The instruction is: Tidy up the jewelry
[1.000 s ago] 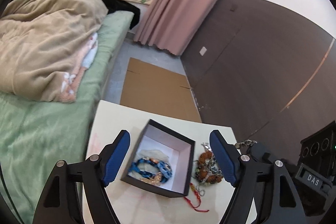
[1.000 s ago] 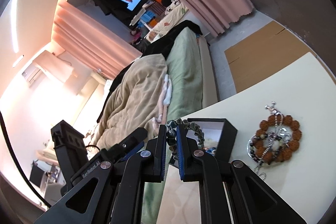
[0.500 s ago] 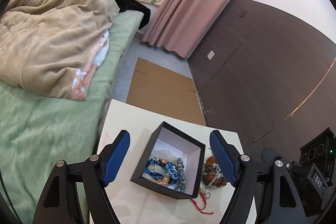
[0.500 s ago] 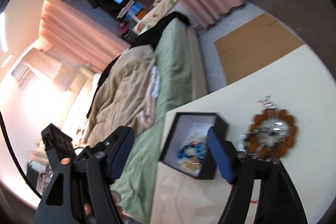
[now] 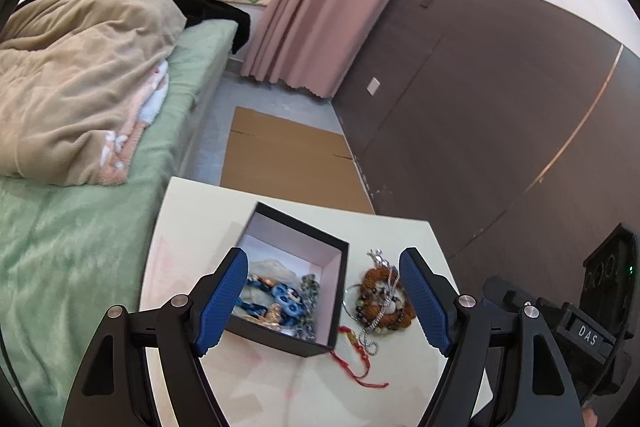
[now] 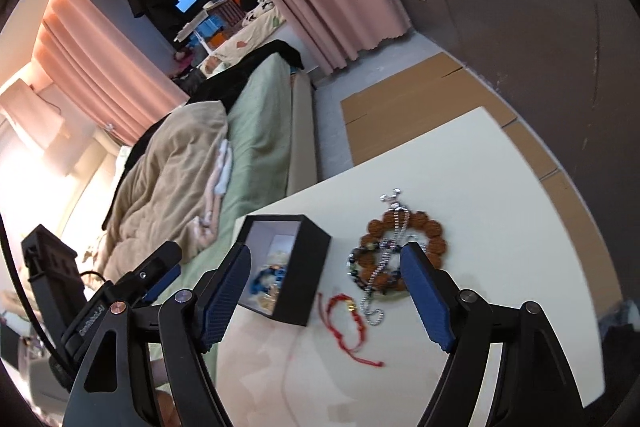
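Jewelry partly fills the black box (image 5: pixel 294 291) at the white table's (image 6: pixel 500 187) left; beads (image 6: pixel 402 251), chain and red cord (image 6: pixel 346 323) lie tangled beside it. Both grippers, left (image 5: pixel 322 301) and right (image 6: pixel 326 293), gape empty. Lifting one piece may drag others. Only the left view shows the box's contents clearly.

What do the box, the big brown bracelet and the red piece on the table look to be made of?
Box: likely rigid cardboard, matte black outside, pale lining. Brown bracelet: large knobbly beads, apparently seed or wood, dull finish. Red string bracelet: thin knotted cord with a small gold-coloured charm. Chain over the beads: shiny, metallic-looking.
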`<state>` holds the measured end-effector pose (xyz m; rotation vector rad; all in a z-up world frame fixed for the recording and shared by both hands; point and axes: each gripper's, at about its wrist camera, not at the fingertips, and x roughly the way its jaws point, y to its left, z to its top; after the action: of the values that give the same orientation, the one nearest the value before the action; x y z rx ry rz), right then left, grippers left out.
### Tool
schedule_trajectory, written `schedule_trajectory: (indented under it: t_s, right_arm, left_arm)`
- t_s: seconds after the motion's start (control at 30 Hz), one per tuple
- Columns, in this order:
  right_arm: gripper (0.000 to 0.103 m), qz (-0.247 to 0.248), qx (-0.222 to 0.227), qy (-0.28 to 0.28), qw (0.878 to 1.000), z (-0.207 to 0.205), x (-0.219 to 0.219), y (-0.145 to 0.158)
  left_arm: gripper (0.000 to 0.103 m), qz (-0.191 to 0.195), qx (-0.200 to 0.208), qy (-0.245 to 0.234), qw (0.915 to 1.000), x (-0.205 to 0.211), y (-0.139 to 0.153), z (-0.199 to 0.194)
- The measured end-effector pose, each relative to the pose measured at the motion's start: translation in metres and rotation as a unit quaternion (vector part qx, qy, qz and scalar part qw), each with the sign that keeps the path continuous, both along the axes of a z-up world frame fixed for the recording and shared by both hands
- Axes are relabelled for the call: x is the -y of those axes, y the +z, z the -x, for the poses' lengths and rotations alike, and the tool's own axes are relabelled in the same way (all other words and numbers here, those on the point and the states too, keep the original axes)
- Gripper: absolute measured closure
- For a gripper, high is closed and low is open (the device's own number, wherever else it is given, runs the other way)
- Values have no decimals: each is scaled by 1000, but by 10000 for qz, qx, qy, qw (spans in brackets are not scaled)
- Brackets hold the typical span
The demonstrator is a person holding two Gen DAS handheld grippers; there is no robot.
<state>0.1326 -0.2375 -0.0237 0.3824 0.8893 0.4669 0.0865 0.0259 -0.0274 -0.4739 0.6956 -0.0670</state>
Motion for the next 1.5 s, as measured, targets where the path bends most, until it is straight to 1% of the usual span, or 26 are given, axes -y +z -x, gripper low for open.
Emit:
schedule_trajectory:
  t_s: [0.27, 0.4, 0.8, 0.87, 1.0, 1.03, 1.27, 1.33, 1.47, 1.5]
  right_arm:
    - [25, 205, 96, -177, 9996, 8, 15, 3]
    - [25, 441, 150, -321, 9984, 10, 23, 4]
    - [25, 713, 150, -594, 9956, 3, 45, 6]
    - [25, 766, 119, -630, 9950, 1, 48, 5]
    - [25, 726, 2, -692, 9950, -1, 56, 3]
    - [25, 672, -62, -736, 9950, -3, 61, 3]
    - [25, 326, -391, -994, 9937, -14, 85, -5]
    - [25, 255, -529, -1082, 9924, -18, 91, -10]
    - [25, 183, -704, -1169, 9905, -25, 97, -16]
    - [25, 156, -723, -1175, 9903, -26, 98, -16]
  left_arm:
    - [24, -181, -45, -215, 9996, 23, -2, 2]
    - [24, -264, -65, -327, 9991, 34, -3, 0]
    - [25, -594, -129, -638, 9961, 61, -11, -11]
    - [27, -634, -144, -706, 9954, 66, -13, -14]
    - [38, -720, -241, -834, 9936, 74, -18, -22]
    - [41, -719, -265, -868, 9933, 77, -19, -24]
    - [53, -784, -433, -981, 9911, 89, -28, -38]
    - [57, -826, -460, -1029, 9902, 93, -30, -42]
    - [59, -1001, -539, -1194, 9863, 107, -37, -49]
    - [64, -1042, -597, -1244, 9849, 111, -40, -52]
